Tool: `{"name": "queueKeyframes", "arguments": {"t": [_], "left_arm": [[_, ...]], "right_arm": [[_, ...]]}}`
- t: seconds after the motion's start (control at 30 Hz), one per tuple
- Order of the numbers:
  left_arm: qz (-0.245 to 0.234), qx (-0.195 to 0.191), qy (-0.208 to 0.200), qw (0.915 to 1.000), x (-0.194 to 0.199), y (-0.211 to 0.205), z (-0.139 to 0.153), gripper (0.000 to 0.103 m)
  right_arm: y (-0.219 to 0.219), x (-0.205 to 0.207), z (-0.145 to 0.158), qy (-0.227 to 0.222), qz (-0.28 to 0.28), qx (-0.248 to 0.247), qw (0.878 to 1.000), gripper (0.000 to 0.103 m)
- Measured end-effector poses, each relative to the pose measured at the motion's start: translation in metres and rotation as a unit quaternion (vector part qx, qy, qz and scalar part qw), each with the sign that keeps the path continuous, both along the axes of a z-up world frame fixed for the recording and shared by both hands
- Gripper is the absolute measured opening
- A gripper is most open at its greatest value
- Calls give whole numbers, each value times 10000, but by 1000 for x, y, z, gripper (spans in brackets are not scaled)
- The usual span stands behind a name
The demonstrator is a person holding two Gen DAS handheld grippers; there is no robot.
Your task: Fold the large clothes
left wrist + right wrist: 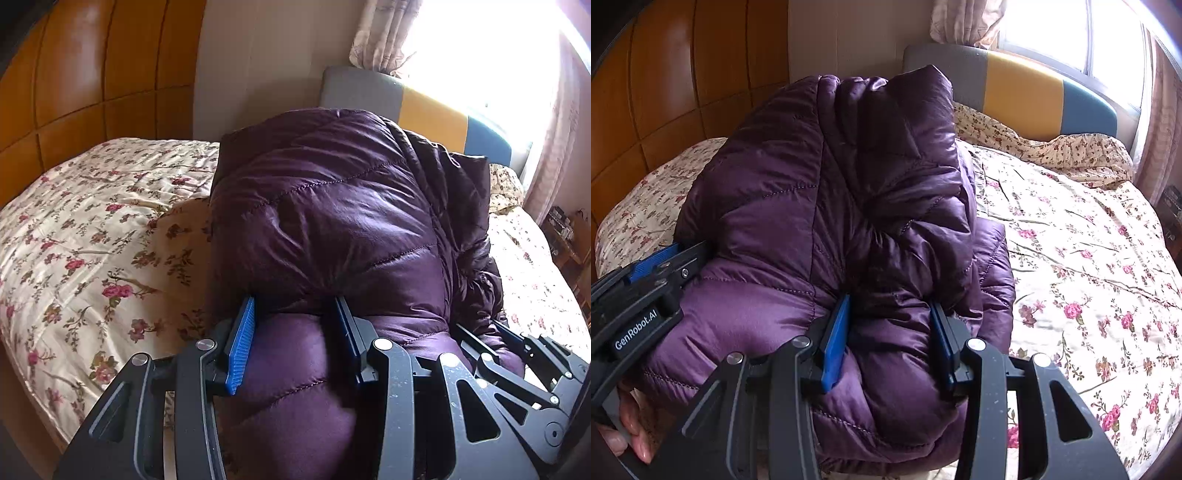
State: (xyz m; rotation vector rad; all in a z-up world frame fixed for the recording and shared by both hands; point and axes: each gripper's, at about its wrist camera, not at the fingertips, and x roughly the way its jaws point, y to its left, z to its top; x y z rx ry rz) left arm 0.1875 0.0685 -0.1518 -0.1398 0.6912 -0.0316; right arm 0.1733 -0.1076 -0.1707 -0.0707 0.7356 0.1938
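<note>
You have a bed spread with a cream, rose-printed floral quilt (1071, 258), and a bulky, quilted purple down jacket (831, 206) lies bunched on it.

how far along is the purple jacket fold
Looks mostly done: the purple puffer jacket is already bunched into a thick bundle on the floral bedspread. In hand: the left gripper and right gripper each clamp its near edge. Left: set it down flat and let go.
</note>
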Motion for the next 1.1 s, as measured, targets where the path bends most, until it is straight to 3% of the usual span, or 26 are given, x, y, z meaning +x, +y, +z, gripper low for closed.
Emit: {"name": "queueKeyframes", "arguments": {"t": [0.17, 0.23, 0.27, 0.6, 1.1], "left_arm": [[33, -39, 32, 10000, -3, 3, 13, 43], [112, -80, 28, 9999, -5, 8, 18, 55], [144, -132, 19, 9998, -7, 10, 20, 56], [240, -262, -71, 9993, -22, 23, 35, 56], [330, -298, -138, 9989, -19, 30, 47, 56]], "right_arm": [[4, -4, 11, -86, -26, -106, 9999, 41], [5, -7, 17, -153, -24, -139, 9998, 42], [4, -7, 20, -156, -42, -99, 9998, 43], [9, -18, 40, -385, -88, -142, 9991, 56], [19, -20, 71, -612, -58, -185, 9979, 60]]}}
